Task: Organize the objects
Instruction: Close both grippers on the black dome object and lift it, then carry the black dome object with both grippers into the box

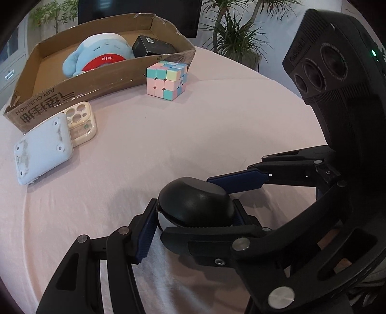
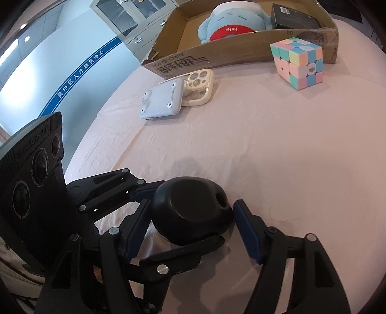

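My left wrist camera looks forward, low and close over the pink tablecloth (image 1: 217,125), with the brown cardboard box (image 1: 101,79) at its upper left. My right wrist camera faces the same way from further left, the box (image 2: 217,58) at top centre. Both share the pastel puzzle cube (image 1: 166,81) (image 2: 298,64) and the rounded black object (image 1: 196,203) (image 2: 190,210) low in frame.

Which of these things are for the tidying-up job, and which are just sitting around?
For the job:
- black rounded gadget, between the grippers
- pastel cube
- cream phone case
- white flat device
- cardboard box, already holding the blue plush and small black box

Just around:
- potted plants
- dark screen
- cabinet
- pink tablecloth
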`<state>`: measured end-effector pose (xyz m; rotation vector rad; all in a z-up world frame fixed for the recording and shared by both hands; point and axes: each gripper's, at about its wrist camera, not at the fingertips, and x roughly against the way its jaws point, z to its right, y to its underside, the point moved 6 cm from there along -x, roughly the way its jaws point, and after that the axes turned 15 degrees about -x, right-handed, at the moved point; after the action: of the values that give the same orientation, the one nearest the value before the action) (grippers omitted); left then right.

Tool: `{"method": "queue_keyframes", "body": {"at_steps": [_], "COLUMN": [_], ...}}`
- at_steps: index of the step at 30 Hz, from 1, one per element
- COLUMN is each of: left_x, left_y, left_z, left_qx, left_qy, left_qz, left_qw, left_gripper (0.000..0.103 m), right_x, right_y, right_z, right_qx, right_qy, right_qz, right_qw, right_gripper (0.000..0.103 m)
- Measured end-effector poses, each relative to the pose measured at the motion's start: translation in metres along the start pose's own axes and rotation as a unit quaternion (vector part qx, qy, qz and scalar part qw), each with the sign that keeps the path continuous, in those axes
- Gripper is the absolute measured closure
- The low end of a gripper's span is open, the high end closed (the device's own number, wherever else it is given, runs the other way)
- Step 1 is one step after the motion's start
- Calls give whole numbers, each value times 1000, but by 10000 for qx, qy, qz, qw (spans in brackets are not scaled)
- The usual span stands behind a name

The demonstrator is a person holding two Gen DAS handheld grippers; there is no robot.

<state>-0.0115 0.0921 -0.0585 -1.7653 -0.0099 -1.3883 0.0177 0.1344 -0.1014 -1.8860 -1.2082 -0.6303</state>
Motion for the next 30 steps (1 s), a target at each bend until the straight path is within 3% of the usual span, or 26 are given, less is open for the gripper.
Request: {"method": "queue_keyframes", "body": {"at_steps": [13, 21, 30], "left_x": [-7, 0, 20], "left_y": [5, 2, -24], "left_z": [3, -5, -14], "left_qx": [31, 390, 392], "left_qy": [-372, -253, -393], "left_qz": [3, 29, 181], "left_qw": [9993, 9989, 9983], "left_gripper": [46, 46, 46], "right_x": [-4, -1, 19], "right_y": [2, -1, -20], "right_z": [-5, -10, -28], "right_qx": [44, -67, -1], "right_qy": [404, 364, 308], "right_qz": [213, 251, 451], "right_qw": [9989, 9990, 9985], "right_gripper": [36, 36, 36]}}
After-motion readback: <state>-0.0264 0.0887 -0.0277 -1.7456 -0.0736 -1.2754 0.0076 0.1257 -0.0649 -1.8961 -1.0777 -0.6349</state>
